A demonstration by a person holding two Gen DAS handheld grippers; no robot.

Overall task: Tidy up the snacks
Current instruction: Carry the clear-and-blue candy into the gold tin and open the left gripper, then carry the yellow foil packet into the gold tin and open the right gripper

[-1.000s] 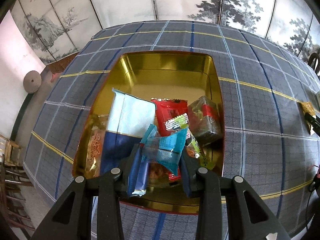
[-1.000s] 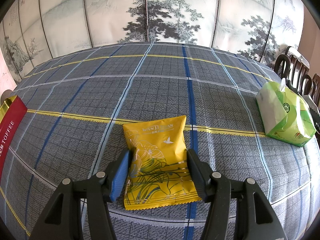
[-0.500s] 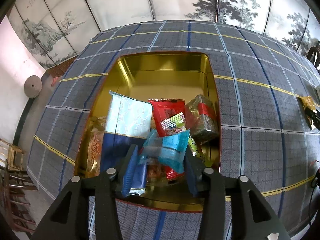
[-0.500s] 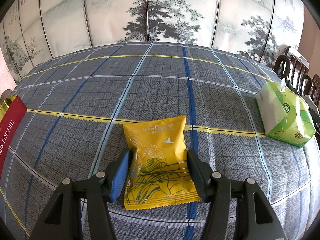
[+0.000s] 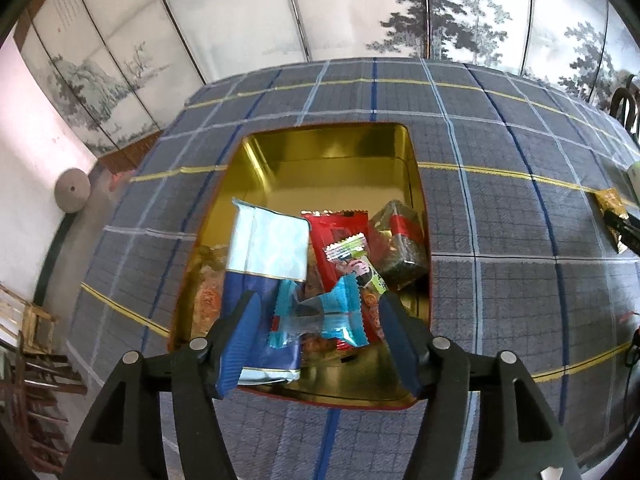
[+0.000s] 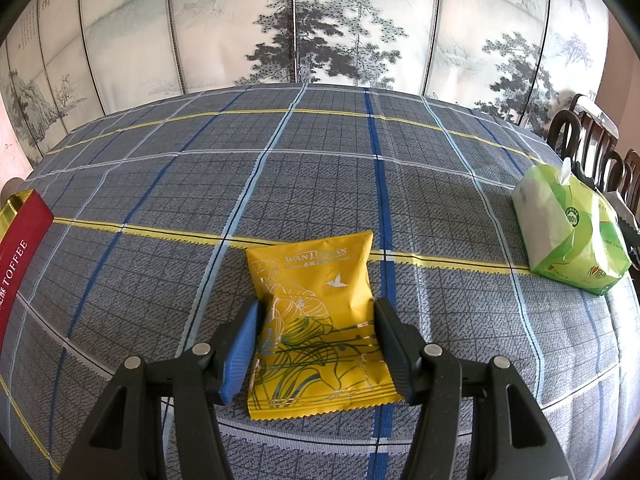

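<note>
Left wrist view: the left tongs [image 5: 316, 320] hang over the near end of an open gold tin [image 5: 336, 168] that sits on a grey plaid tabletop [image 5: 520, 280]. Their jaws are opening, and a small light-blue snack packet [image 5: 320, 316] lies between them, on top of the heap, with neither pad pressing on it. Around that packet inside the tin lie a tall blue-and-silver bag [image 5: 264, 264] to its left, a red packet [image 5: 340, 236] behind it, and a dark wrapped block with a red band [image 5: 400, 248] at the tin's right wall. The far half of the tin shows bare gold floor.

Right wrist view: the right tongs [image 6: 316, 344] stand half wide, straddling a yellow snack packet [image 6: 316, 312] that lies flat on the tabletop well to the right of the tin. The pads sit just beside its long edges; whether they touch is hard to tell. A green tissue pack [image 6: 572, 232] rests farther from the tin, near the table edge.

To do this step well, the left tongs likely should open fully, then lift straight up so no wrapper drags out. The right tongs likely should close squarely on the yellow packet's middle, since a slick pillow pack can slip or tilt if pinched near a seam.
</note>
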